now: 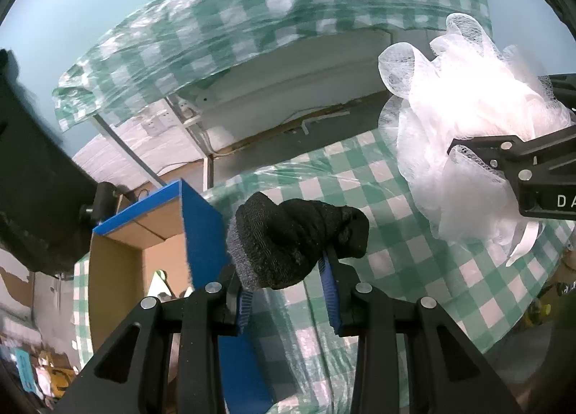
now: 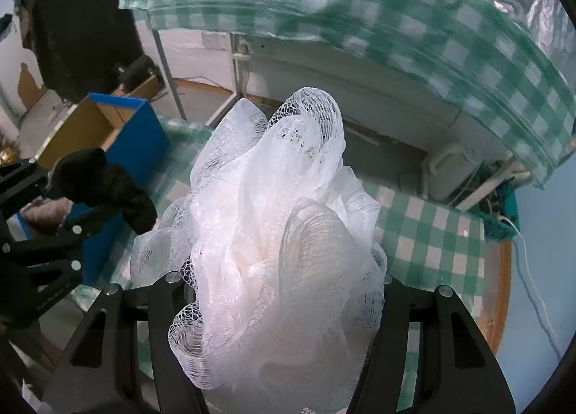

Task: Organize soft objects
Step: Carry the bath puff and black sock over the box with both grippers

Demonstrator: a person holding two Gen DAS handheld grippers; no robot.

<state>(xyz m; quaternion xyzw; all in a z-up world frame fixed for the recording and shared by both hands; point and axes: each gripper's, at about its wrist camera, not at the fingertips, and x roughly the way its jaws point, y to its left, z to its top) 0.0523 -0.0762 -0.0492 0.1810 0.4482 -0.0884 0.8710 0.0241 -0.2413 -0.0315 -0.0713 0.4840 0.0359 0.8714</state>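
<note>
The left tool [image 1: 288,291] pinches a rolled black-and-grey knitted sock [image 1: 295,243] between its blue-padded fingers [image 1: 330,291], narrowly spread, holding it above the green-and-white checked surface [image 1: 414,280]. The right tool [image 2: 284,291] is set wider, clamped on a white mesh bath sponge [image 2: 277,234] that bulges out past both fingers and hangs clear of the cloth. Just left of the sock stands an open cardboard box with blue outer walls [image 1: 144,234], its near wall close beside the left tool. Bare checked cloth lies open under and between the two tools.
</note>
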